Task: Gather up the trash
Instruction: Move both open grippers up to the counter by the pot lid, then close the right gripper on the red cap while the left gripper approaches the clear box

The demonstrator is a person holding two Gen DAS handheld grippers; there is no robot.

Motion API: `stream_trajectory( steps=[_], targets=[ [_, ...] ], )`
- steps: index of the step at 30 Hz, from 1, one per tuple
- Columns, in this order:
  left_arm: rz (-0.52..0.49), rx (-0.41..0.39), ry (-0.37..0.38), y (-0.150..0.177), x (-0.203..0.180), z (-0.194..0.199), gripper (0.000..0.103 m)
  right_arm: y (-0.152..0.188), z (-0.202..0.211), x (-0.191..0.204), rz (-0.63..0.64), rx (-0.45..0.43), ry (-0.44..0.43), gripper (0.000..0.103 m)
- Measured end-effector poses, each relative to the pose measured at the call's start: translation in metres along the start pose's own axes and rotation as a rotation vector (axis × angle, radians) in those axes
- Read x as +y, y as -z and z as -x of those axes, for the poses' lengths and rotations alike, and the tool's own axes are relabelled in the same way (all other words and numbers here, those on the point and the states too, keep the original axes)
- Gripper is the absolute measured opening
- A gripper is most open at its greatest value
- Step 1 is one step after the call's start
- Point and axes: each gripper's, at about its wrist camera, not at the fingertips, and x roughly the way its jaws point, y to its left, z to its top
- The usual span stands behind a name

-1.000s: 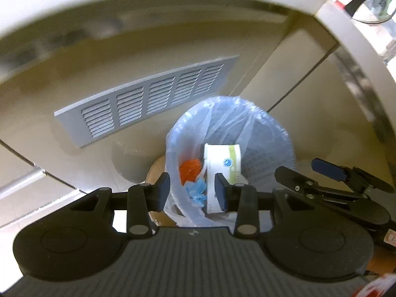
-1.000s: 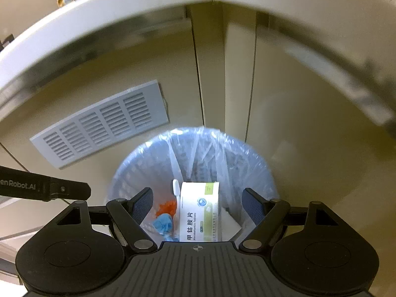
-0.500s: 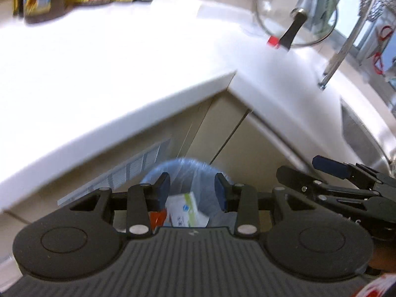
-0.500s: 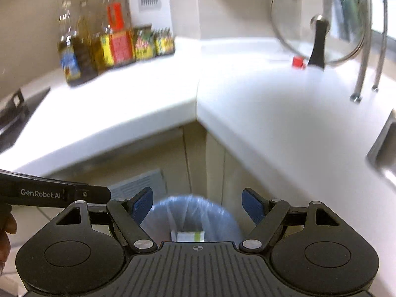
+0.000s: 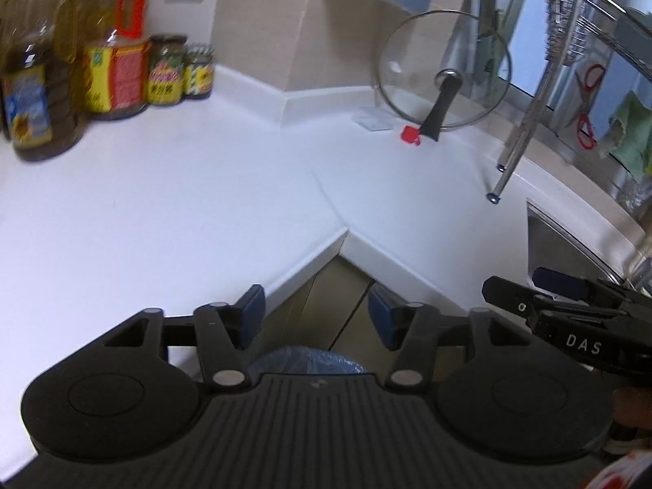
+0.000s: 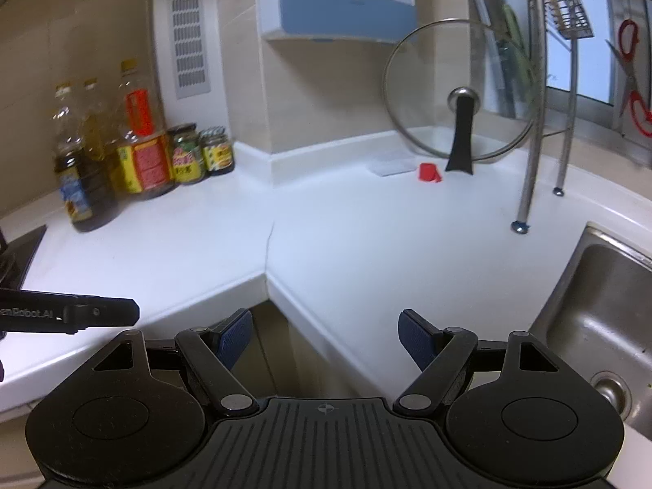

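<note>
Now both tongs sit spread apart, nothing between the pads: left tongs (image 5: 316, 313), right tongs (image 6: 324, 336), both held level at the white worktop (image 5: 171, 212) corner. Bin with blue liner (image 5: 303, 360) just peeks below the left tongs, contents hidden. Sink (image 6: 603, 318) at right. Farther back a small red scrap (image 6: 428, 172) lies on the worktop beside the glass lid (image 6: 460, 93); bottles and jars (image 6: 142, 155) at the left wall.

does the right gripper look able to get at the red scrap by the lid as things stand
Probably yes: the right gripper is open and empty, and the counter between it and the red scrap is bare; the lid stands just behind.
</note>
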Motion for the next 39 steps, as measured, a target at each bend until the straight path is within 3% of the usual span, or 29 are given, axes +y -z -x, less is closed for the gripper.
stream_trajectory(
  steps=[2, 8, 15, 29, 39],
  targets=[
    [-0.027, -0.005, 0.010, -0.006, -0.003, 0.002, 0.066, -0.003, 0.002, -0.002, -0.013, -0.009, 0.010, 0.079],
    [-0.073, -0.012, 0.035, -0.020, -0.012, -0.003, 0.075, -0.013, 0.004, -0.015, -0.045, -0.024, 0.047, 0.079],
    [-0.069, -0.034, 0.044, -0.049, -0.024, -0.032, 0.078, -0.038, -0.027, -0.048, -0.067, -0.027, 0.065, 0.079],
    [-0.041, -0.019, 0.014, -0.143, -0.070, -0.158, 0.078, -0.121, -0.168, -0.148, -0.068, -0.012, 0.016, 0.079],
    [-0.050, -0.009, -0.016, -0.189, -0.084, -0.240, 0.078, -0.166, -0.273, -0.183, -0.004, 0.002, -0.011, 0.078]
  ],
)
